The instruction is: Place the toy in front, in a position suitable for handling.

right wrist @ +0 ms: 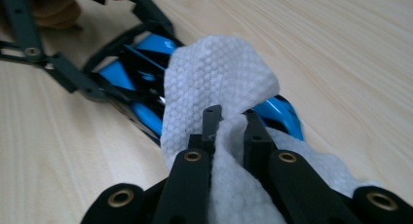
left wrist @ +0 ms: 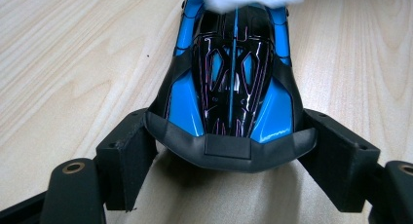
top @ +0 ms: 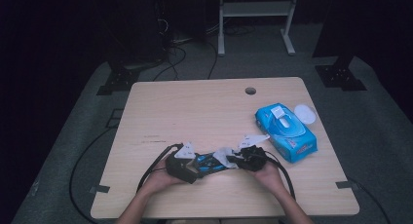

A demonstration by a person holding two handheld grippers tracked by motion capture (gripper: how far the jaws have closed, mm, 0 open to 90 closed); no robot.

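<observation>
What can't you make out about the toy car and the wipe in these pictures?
- Toy car: far end hidden under the wipe, left gripper view.
- Its wheels: hidden by the bodywork, both gripper views.
- Wipes pack print: too small, high view.
- Wipe's held end: cut off by the bottom edge, right gripper view.

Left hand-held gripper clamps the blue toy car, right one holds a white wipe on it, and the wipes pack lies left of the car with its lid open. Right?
Not quite: the wipes pack lies to the right of the toy car, as the high view shows. The rest holds: the left hand-held gripper clamps the car, the right hand-held gripper holds the wipe on it, and the pack's lid is open.
</observation>
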